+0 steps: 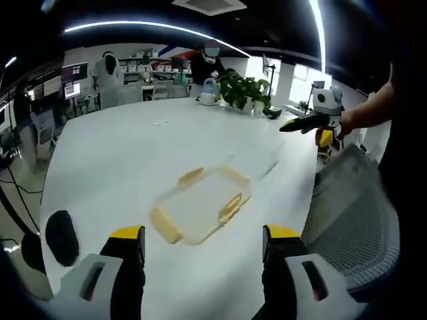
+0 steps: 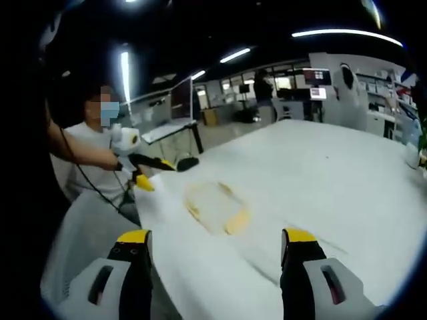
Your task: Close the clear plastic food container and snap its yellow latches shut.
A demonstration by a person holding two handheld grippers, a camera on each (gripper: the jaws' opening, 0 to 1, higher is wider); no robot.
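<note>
Clear container [image 1: 202, 205] with yellow latches [image 1: 165, 226] lies mid-frame on the white worktop [image 1: 120, 167]. Left gripper [image 1: 203, 244] and right gripper [image 2: 217, 248], jaws apart, hover at lower frame, holding nothing.

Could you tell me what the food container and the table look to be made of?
Container: clear plastic, apparently; the white table shows through it, and its latches are opaque yellow. Table: a smooth, matte white top, possibly laminate; the material is uncertain.
</note>
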